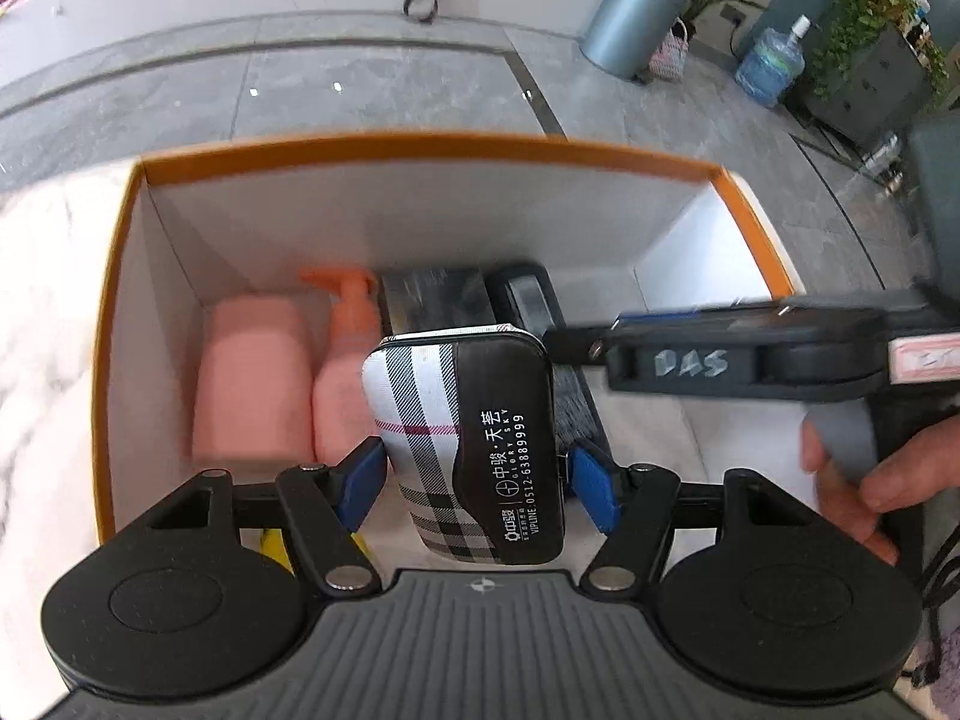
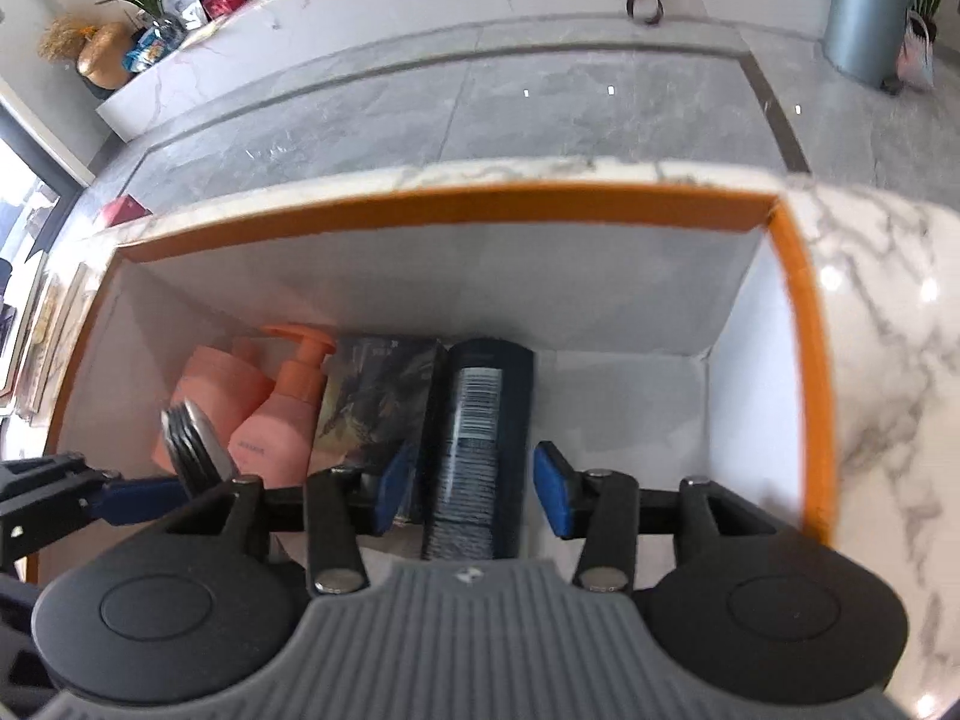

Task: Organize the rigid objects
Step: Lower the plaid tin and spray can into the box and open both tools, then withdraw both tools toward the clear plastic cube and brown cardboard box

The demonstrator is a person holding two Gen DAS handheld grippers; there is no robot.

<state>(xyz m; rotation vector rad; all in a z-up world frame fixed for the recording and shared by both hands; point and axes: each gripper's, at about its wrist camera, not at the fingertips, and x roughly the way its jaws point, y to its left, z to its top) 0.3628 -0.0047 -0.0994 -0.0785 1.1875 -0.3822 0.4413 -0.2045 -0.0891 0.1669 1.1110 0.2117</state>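
Our left tongs (image 1: 474,480) clamp a plaid tin (image 1: 468,444) above the orange-rimmed box (image 1: 420,147) on the marble tabletop (image 2: 888,300). Our right tongs (image 2: 474,486) gape wide around a dark bottle (image 2: 480,438), seemingly without touching it. It lies beside a dark carton (image 2: 372,402) and pink bottles (image 2: 288,414).

Bright daylight, motion blur, fisheye-warped edges.
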